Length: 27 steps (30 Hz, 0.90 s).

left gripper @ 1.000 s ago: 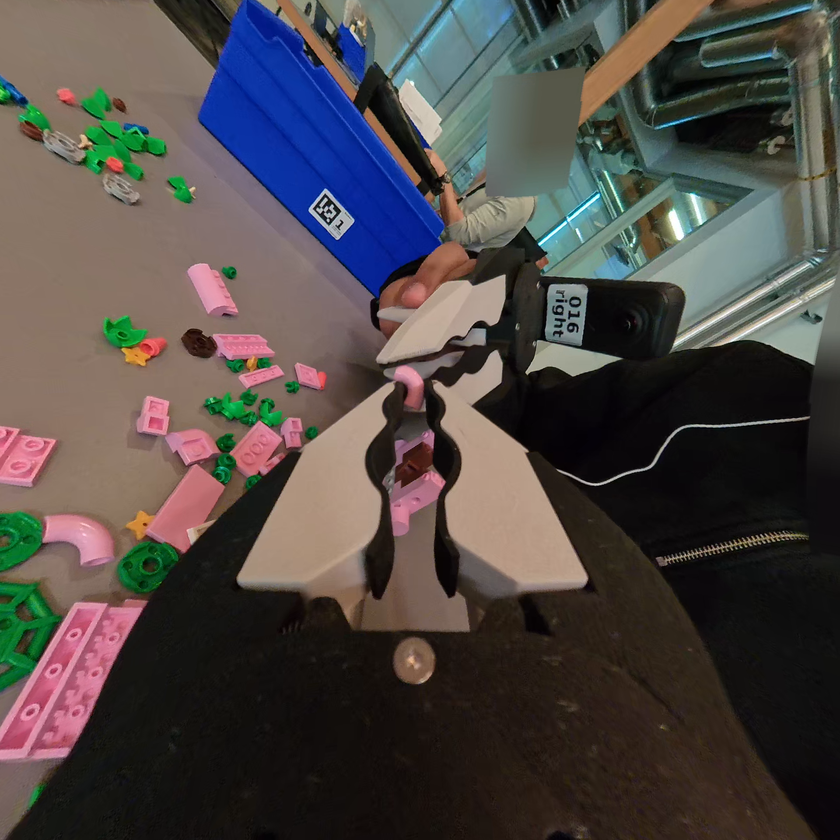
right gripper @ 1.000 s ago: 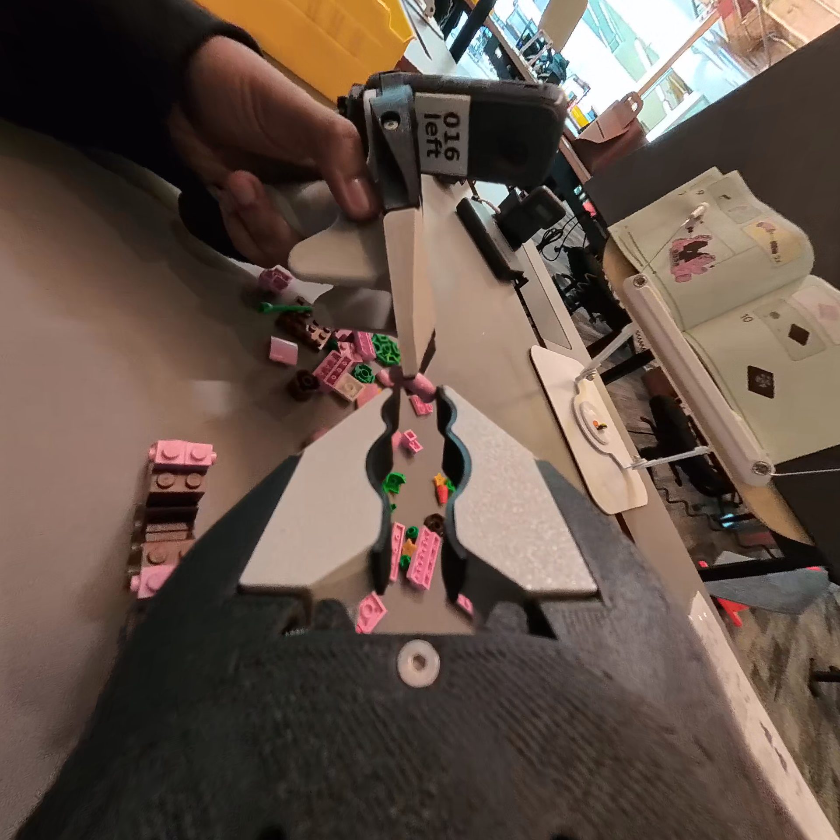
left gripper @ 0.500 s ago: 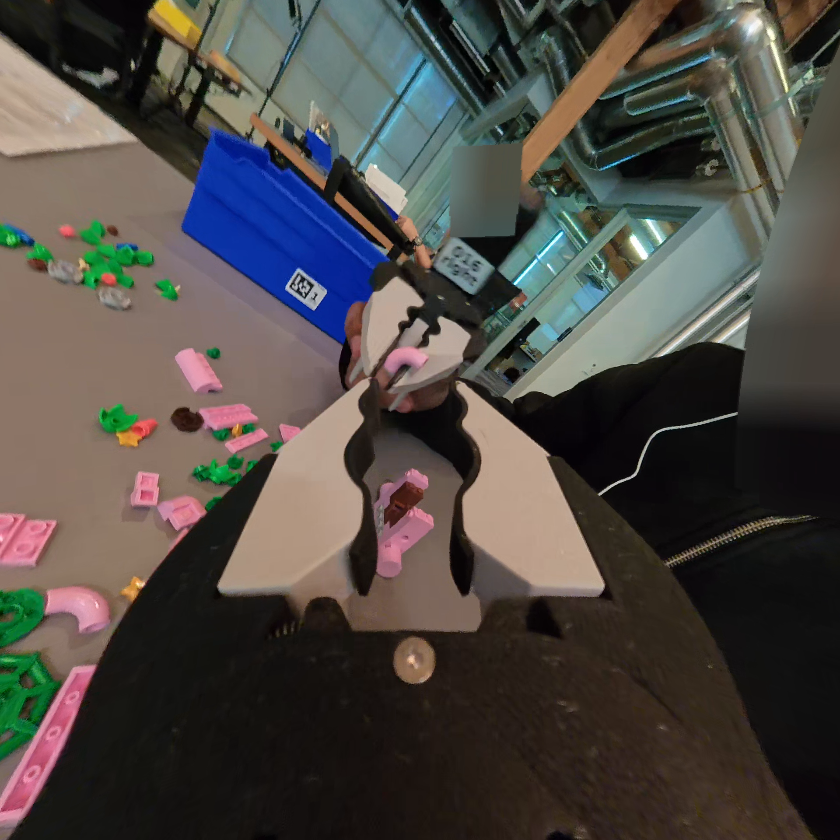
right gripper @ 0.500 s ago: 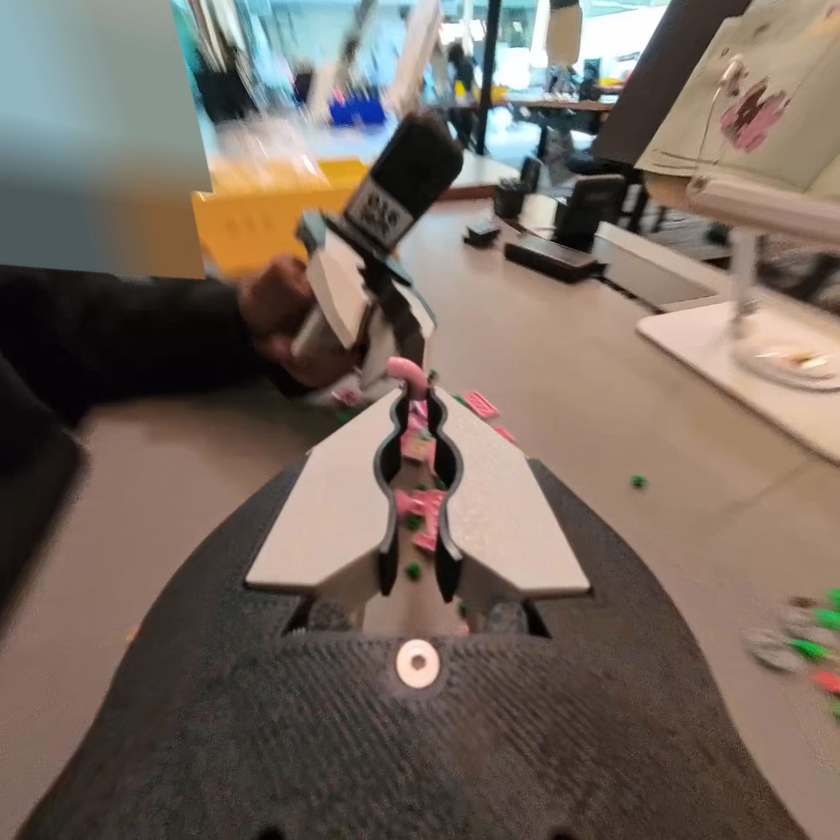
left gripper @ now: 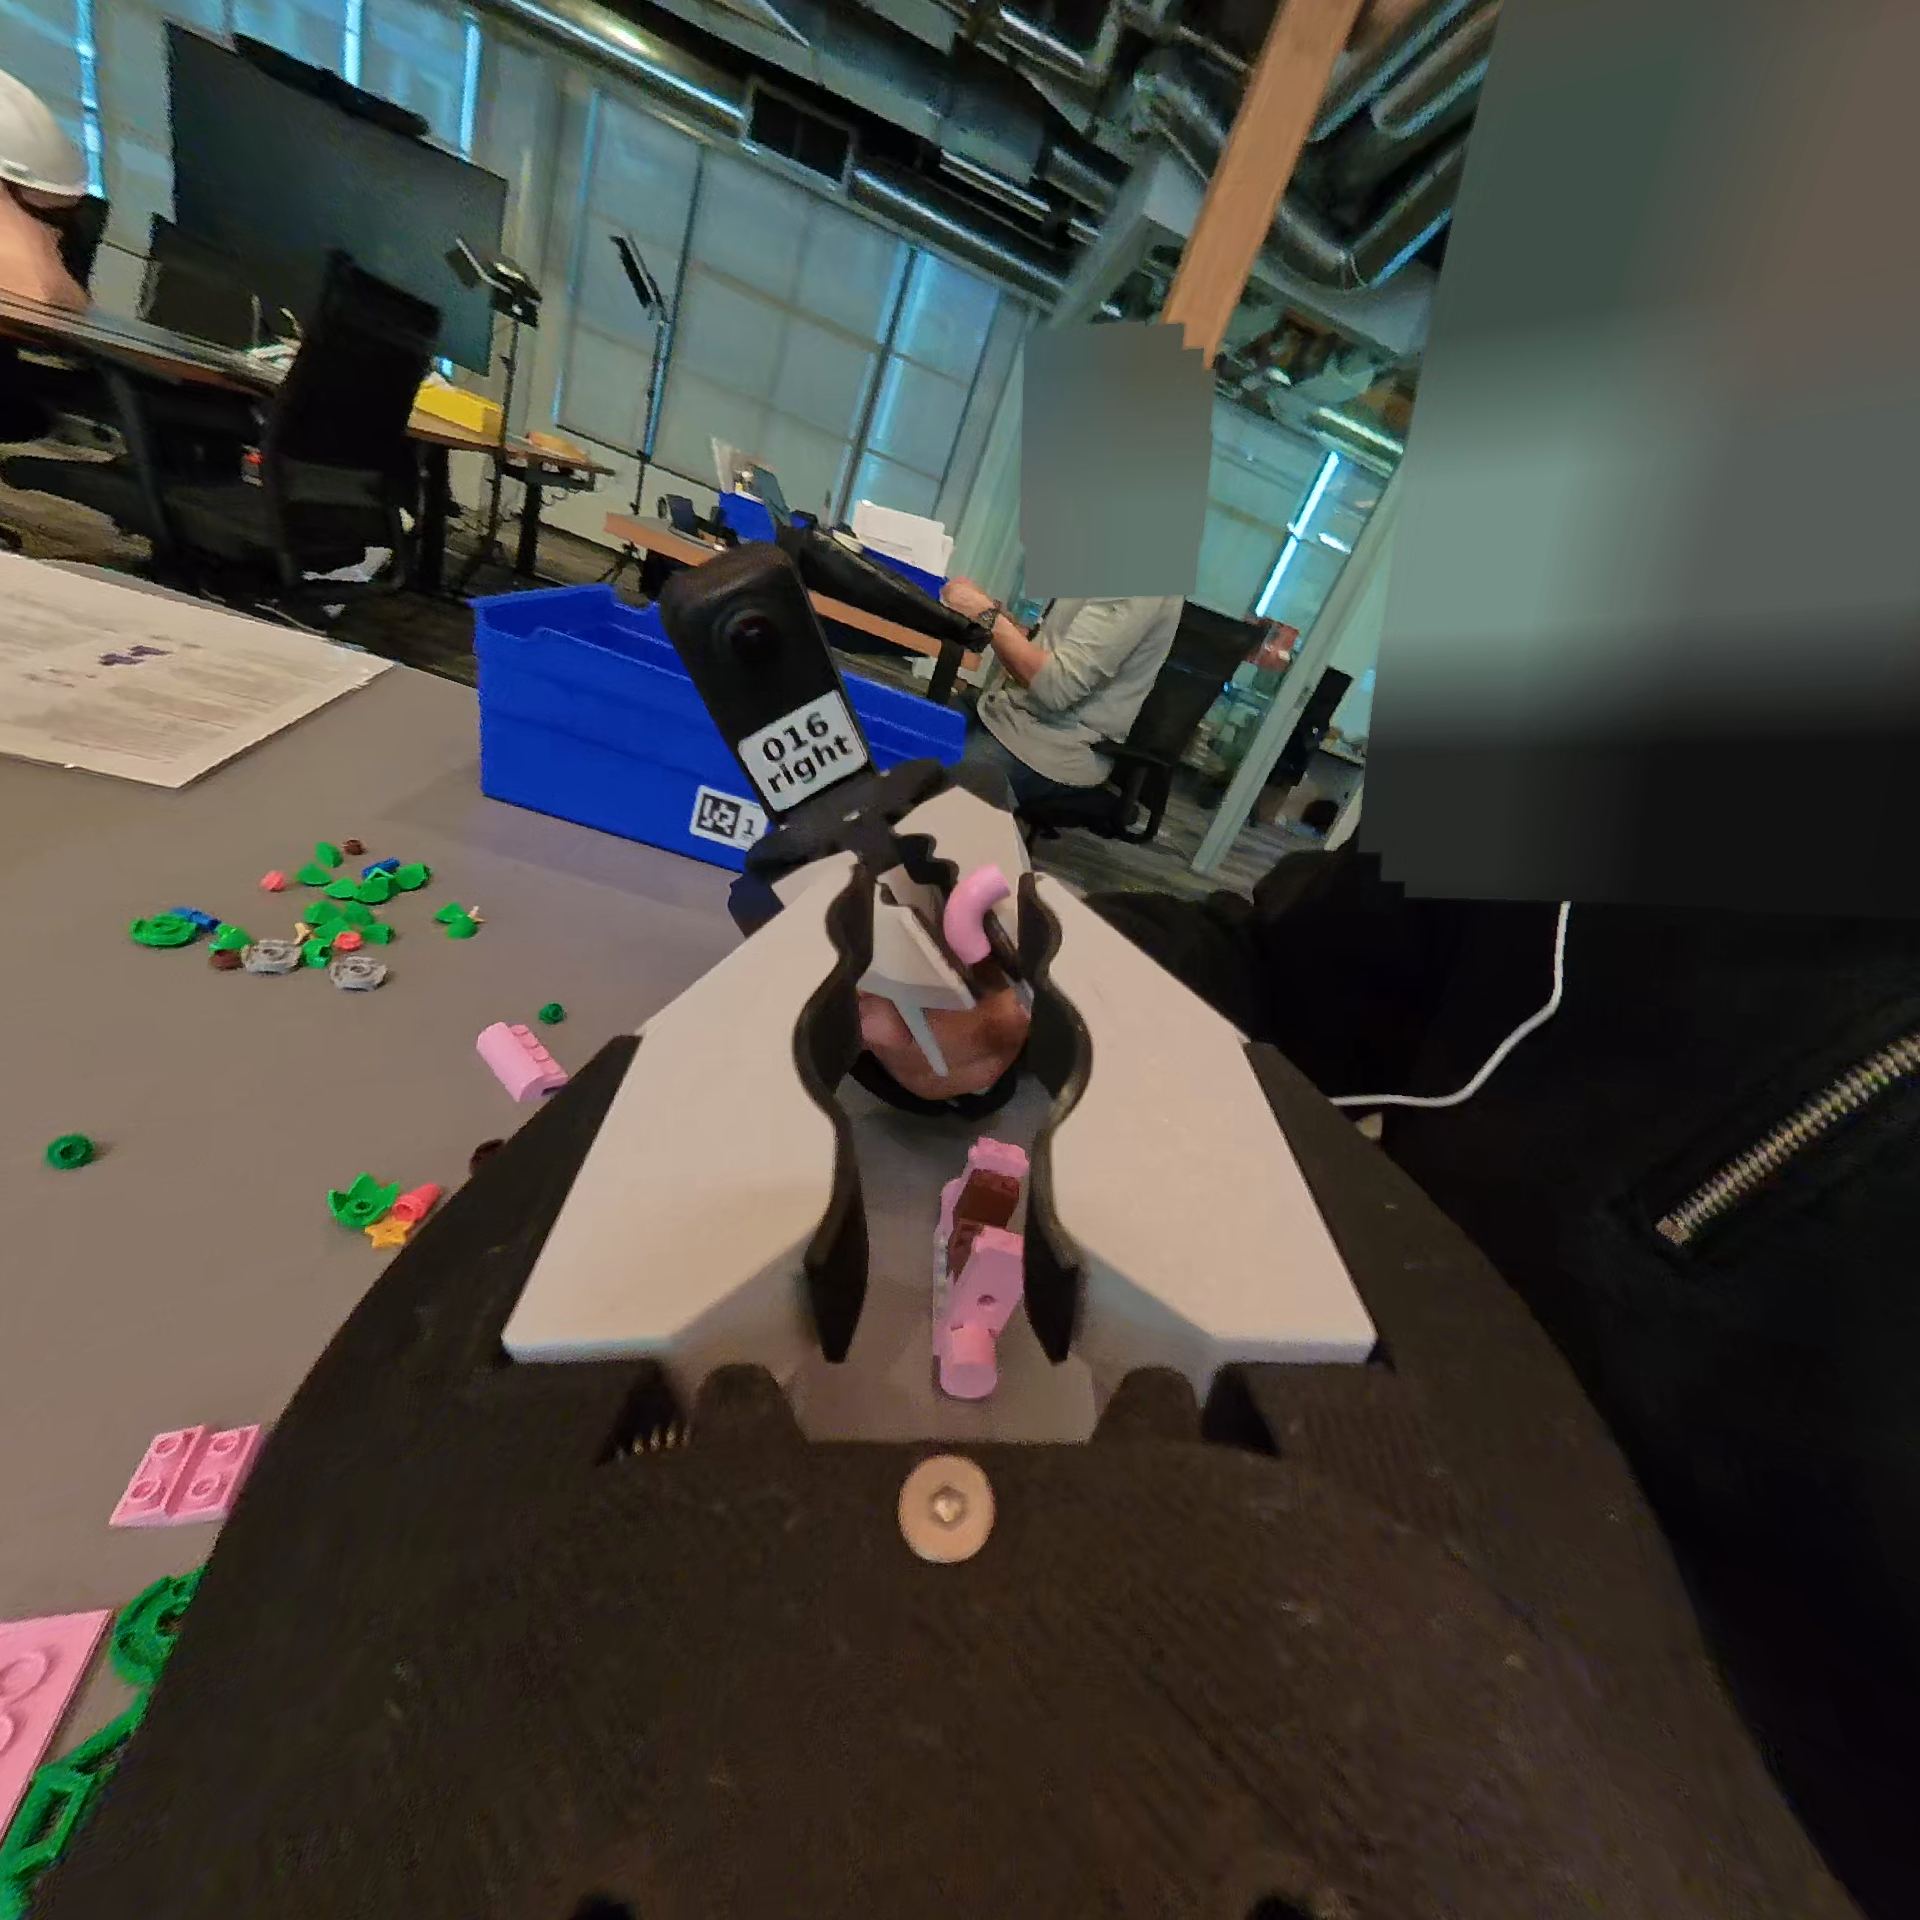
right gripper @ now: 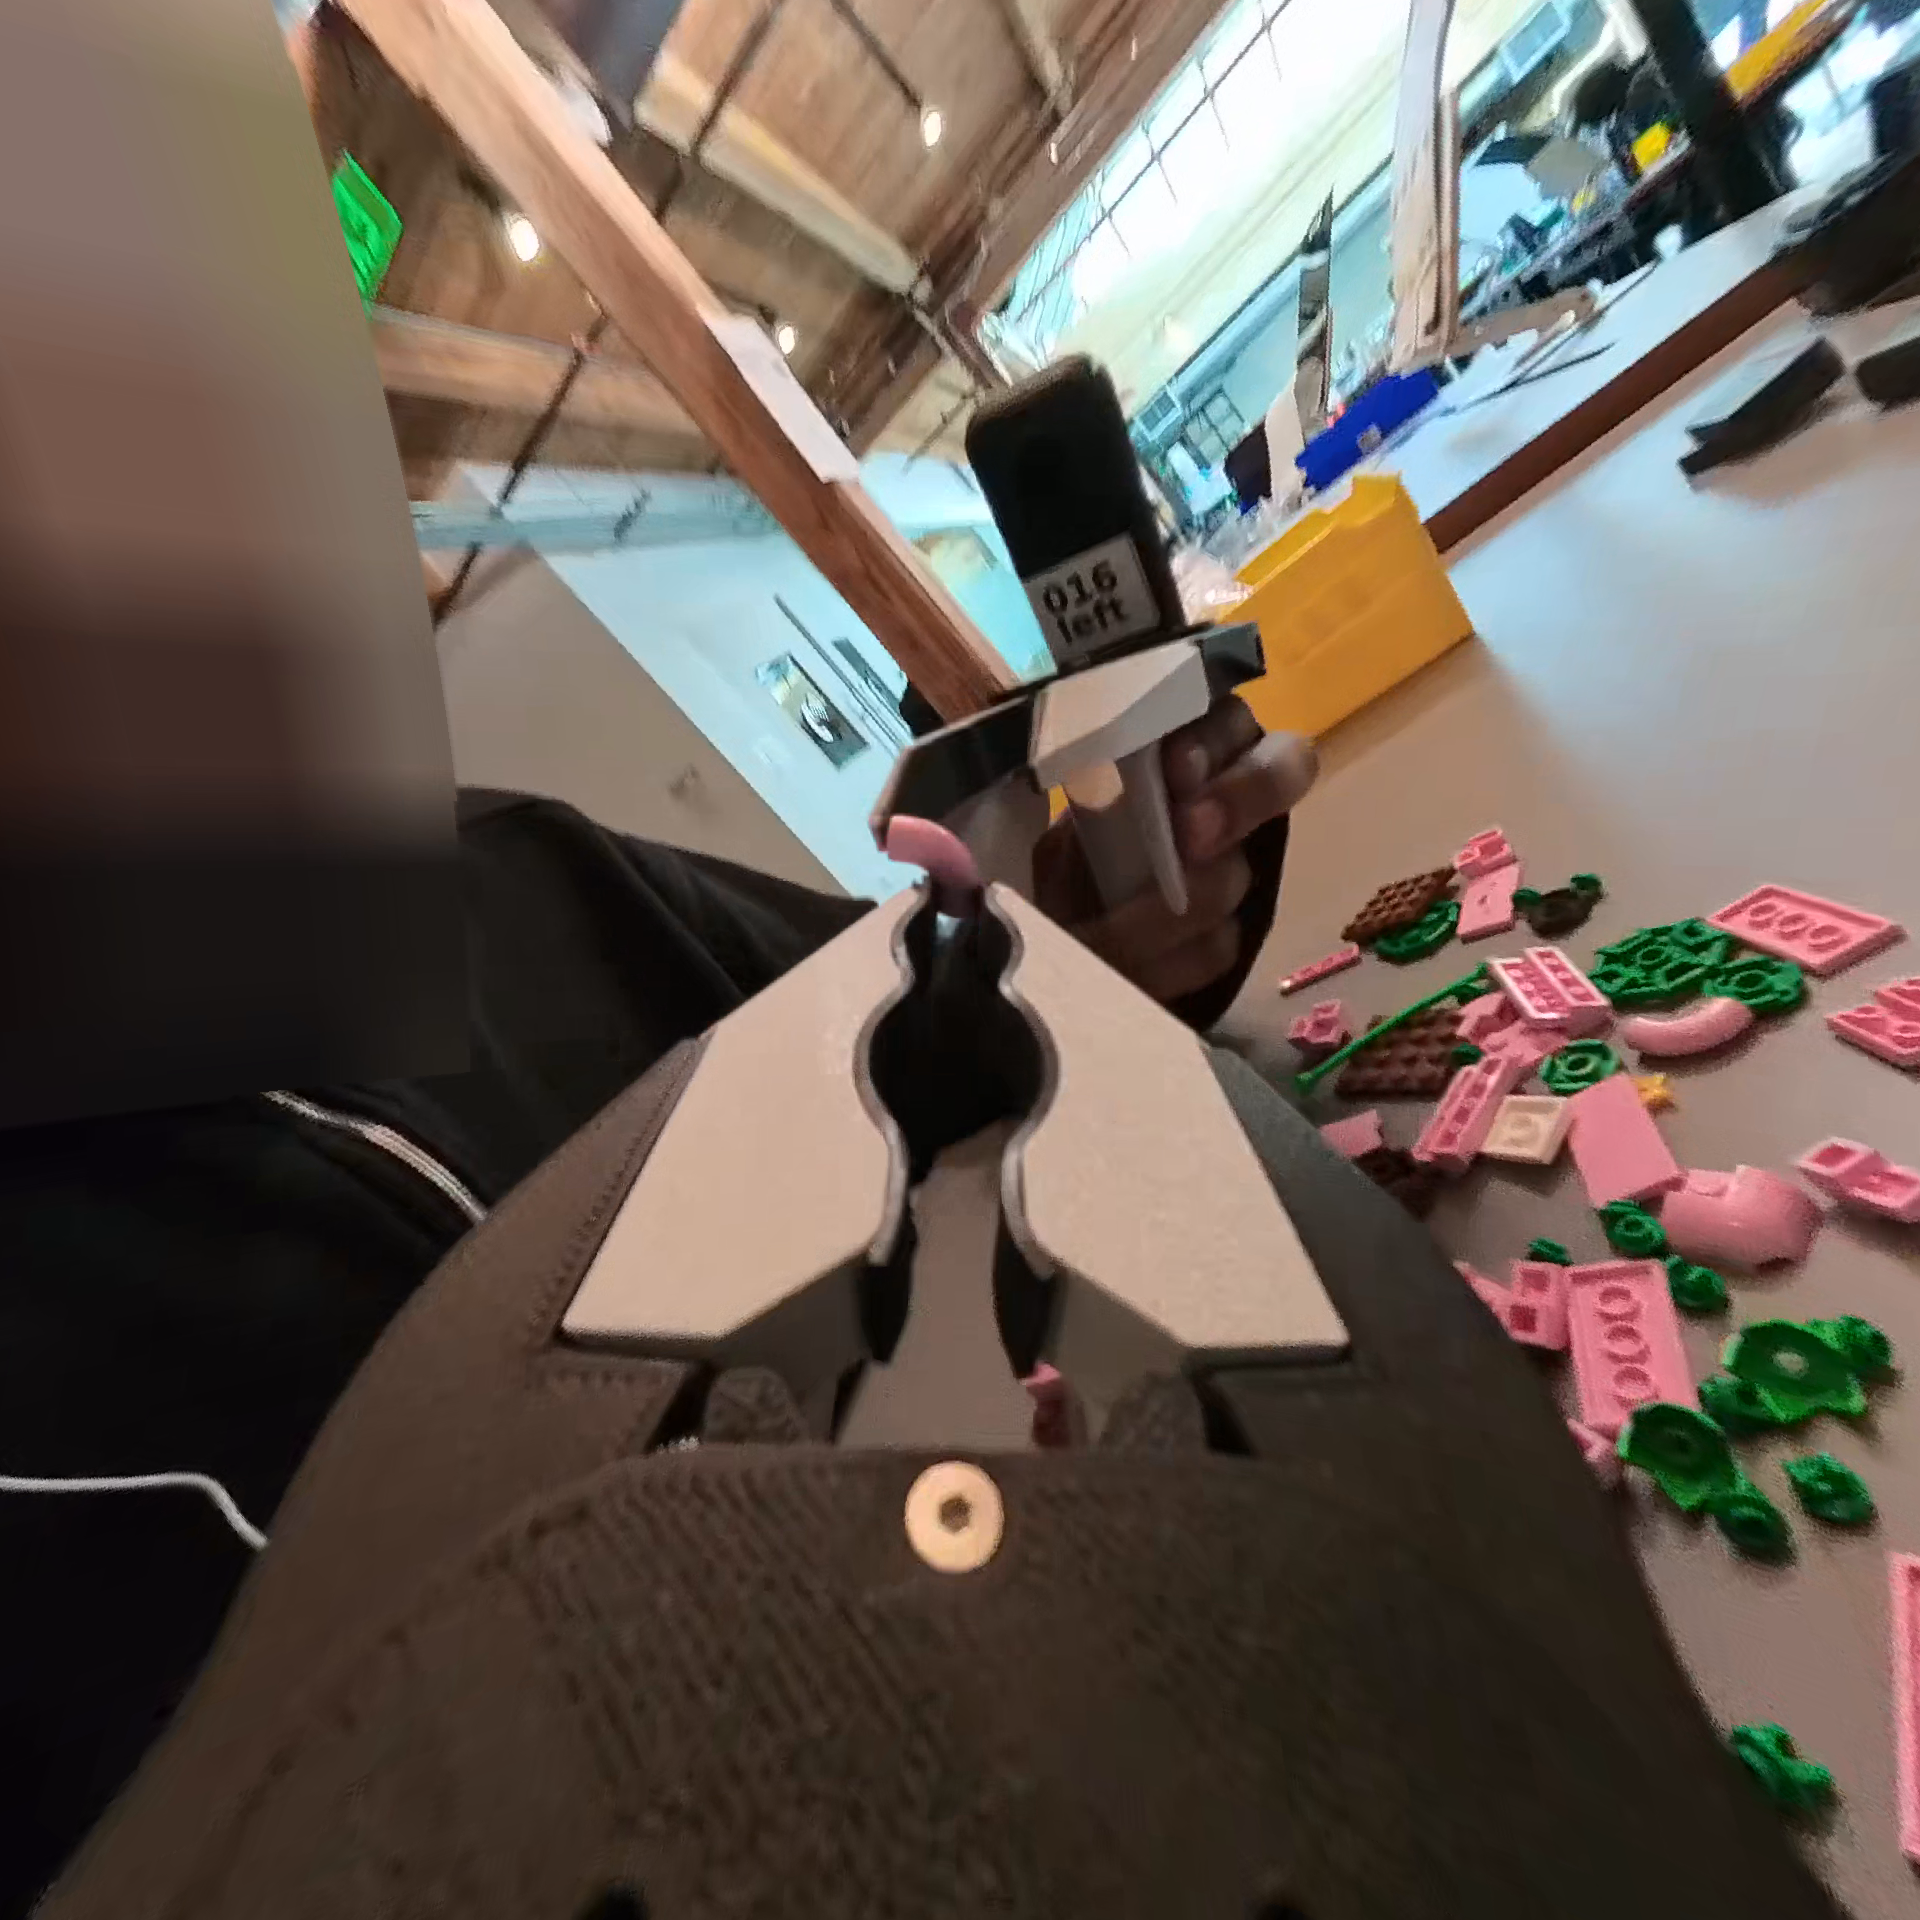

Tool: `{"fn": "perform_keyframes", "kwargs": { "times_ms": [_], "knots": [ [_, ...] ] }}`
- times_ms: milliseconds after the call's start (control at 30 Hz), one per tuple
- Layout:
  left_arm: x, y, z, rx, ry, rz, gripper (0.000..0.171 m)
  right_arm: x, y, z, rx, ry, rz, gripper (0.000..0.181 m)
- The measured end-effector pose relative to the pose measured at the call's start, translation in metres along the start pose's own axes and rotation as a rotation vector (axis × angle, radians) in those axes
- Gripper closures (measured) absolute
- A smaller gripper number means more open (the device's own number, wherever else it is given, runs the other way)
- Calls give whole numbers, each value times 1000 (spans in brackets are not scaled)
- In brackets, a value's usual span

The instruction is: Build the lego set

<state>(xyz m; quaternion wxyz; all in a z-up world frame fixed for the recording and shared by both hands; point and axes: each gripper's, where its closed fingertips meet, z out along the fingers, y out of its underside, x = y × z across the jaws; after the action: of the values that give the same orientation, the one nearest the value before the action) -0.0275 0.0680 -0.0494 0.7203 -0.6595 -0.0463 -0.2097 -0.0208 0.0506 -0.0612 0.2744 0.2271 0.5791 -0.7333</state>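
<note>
Above the grey table, my right gripper pinches a small pink curved piece at its very fingertips, the hooked end standing clear above them, while my left gripper stands spread with nothing between its fingers. The left wrist view shows, low between those parted fingers and close to the right one, a small pink-and-brown assembly; whether it lies on the table or rests against the finger I cannot tell. Loose pink plates and green leaves are scattered toward the table's far side in the right wrist view, and a blue bin sits at the far edge in the left. As I judge it, the step in hand is seating the curved piece on the assembly. To do it well I would first close my left claw on the assembly's flat sides to steady it, turn the curved piece so its open end faces the stud, line up squarely, and press straight down. The grip is shallow, so a skewed push could flick the piece out.
</note>
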Motion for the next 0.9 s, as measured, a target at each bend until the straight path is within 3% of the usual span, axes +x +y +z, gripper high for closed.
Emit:
{"fn": "perform_keyframes", "kwargs": {
  "times_ms": [233,900],
  "knots": [
    [20,15,6,-103,83,90,159,-6,14,7,-88,-34,45,176],
    [5,7,-1,-82,-36,165,165,-6,-1,-3,-11,-62,75,181]
  ]
}}
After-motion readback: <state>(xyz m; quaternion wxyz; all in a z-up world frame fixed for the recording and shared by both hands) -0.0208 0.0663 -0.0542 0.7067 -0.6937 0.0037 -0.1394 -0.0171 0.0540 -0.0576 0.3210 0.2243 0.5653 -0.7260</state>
